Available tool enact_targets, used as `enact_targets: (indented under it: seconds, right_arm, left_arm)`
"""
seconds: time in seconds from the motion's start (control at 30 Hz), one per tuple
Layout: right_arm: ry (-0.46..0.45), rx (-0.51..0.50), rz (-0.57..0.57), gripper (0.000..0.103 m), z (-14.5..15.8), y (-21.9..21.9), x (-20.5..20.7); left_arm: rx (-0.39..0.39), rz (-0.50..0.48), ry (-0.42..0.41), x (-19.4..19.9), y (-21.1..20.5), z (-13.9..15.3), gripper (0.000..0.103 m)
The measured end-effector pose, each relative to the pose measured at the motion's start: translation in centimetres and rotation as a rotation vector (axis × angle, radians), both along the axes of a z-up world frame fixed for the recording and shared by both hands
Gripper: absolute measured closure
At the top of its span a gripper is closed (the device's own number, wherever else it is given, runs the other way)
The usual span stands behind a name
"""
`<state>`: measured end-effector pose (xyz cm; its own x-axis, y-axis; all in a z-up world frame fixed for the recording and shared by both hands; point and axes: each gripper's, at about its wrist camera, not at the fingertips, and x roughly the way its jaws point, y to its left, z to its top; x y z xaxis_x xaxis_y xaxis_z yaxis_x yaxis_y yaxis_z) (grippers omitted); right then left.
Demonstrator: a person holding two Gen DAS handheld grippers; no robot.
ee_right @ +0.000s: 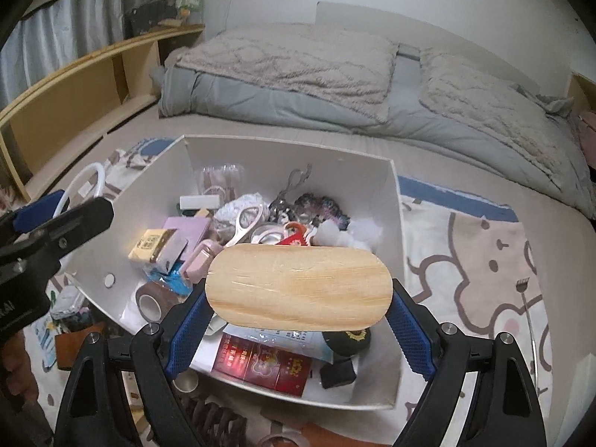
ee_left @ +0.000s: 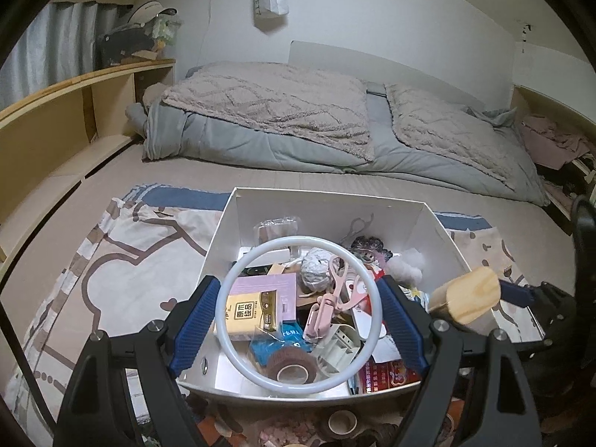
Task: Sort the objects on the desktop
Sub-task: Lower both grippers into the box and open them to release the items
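Note:
A white open box (ee_left: 327, 196) (ee_right: 290, 144) full of small items sits on a patterned blanket. My left gripper (ee_left: 298, 288) is shut on a white plastic ring (ee_left: 220, 313), its blue pads pressing on the ring's two sides above the near half of the box. My right gripper (ee_right: 298, 294) is shut on an oval wooden block (ee_right: 298, 283), held flat over the box's near right part. The block (ee_left: 465, 294) also shows at the right in the left wrist view. The left gripper (ee_right: 56, 223) and its ring (ee_right: 83, 180) appear beside the box's left wall in the right wrist view.
The box holds pink scissors (ee_left: 341, 283), a brown tape roll (ee_left: 292, 367), a yellow pack (ee_left: 251, 313) and red packs (ee_right: 268, 368). More tape rolls (ee_left: 342, 421) lie in front of it. A grey quilt (ee_left: 279, 126) covers the bed behind; a wooden shelf (ee_left: 56, 119) runs along the left.

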<state>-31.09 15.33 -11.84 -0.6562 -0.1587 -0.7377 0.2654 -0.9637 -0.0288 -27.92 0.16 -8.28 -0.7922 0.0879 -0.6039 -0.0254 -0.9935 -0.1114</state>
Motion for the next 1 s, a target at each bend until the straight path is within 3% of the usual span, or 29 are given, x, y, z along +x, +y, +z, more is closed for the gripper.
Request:
enact_targets:
  seconds: [0.73,0.83,1.0]
  right_arm:
    - [-0.102,-0.011,-0.002,0.014,-3.4,-1.6,-2.5]
    - [-0.138,-0.035,-0.013,0.004,-3.8,-1.3,-2.6]
    - [-0.130,-0.002,0.007,0.003,-3.9,-1.2,-2.0]
  left_arm:
    - [-0.008,-0.041,-0.040,-1.7,0.9,-2.0,0.018]
    - [0.001,-0.032,-0.048,-1.9,0.7,-2.1,0.018]
    - [0.023,-0.025,-0.063,-2.1,0.6,-2.4,0.018]
